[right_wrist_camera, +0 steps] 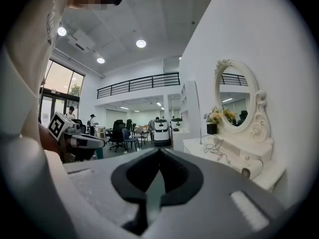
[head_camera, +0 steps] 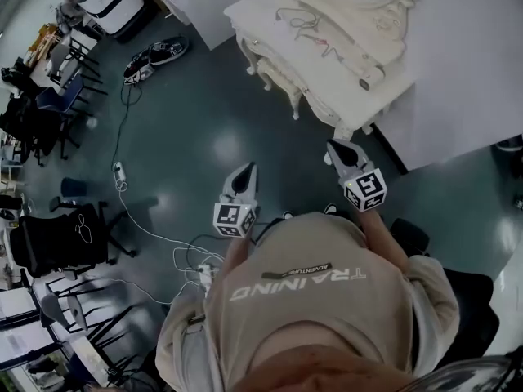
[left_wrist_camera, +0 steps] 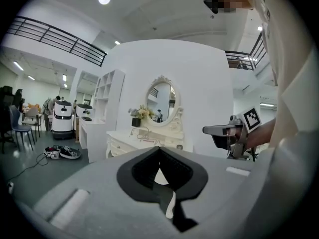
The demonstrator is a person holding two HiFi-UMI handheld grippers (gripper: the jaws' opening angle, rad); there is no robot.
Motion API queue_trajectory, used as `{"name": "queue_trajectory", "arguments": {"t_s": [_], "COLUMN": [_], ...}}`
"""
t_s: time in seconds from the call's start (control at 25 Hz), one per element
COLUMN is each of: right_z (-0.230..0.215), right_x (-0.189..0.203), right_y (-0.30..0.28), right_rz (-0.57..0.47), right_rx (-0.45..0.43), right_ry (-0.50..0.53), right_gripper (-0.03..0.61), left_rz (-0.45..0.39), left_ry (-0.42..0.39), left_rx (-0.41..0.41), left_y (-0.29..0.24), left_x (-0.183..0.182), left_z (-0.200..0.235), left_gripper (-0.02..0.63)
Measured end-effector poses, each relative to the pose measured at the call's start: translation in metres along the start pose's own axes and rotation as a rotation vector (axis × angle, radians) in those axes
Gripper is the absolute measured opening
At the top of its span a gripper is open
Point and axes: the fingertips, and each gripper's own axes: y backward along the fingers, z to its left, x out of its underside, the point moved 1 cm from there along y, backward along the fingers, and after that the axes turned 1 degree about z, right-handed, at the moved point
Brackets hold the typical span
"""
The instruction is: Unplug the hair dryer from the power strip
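A white vanity table (head_camera: pixel 270 19) with an oval mirror (left_wrist_camera: pixel 161 101) stands ahead of me. The pale cylindrical hair dryer (head_camera: pixel 372 78) lies near the table's right front edge, also seen in the right gripper view as the hair dryer (right_wrist_camera: pixel 249 171). Loose cords (head_camera: pixel 304 24) lie on the tabletop; no power strip shows on it. My left gripper (head_camera: pixel 248 168) and right gripper (head_camera: pixel 333 145) are held level in front of my chest, well short of the table. Both are shut and empty, as the left gripper (left_wrist_camera: pixel 159 148) and the right gripper (right_wrist_camera: pixel 159 151) show.
A white power strip (head_camera: pixel 120 172) with a long white cable lies on the dark floor to the left. A pair of shoes (head_camera: pixel 155 55) sits farther back. Black chairs (head_camera: pixel 65 235) crowd the left side. A white service robot (left_wrist_camera: pixel 62 116) stands by a white counter.
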Motion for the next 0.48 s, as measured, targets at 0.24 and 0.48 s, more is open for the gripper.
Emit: {"name": "queue_trajectory", "arguments": {"t_s": [0.24, 0.48], "right_z": [0.021, 0.035], "right_x": [0.006, 0.023], "right_y": [-0.030, -0.056], "right_rz": [-0.007, 0.053], "right_rx": [0.023, -0.015], "right_ry": [0.029, 0.024], "right_gripper": [0.003, 0.003], "left_rz": [0.011, 0.048], "left_ry": [-0.017, 0.043], "left_rx": [0.035, 0.022], "left_y": [0.010, 0.006], "left_x": [0.018, 0.046], "left_z": [0.028, 0.057], "left_gripper": [0.006, 0.006]}}
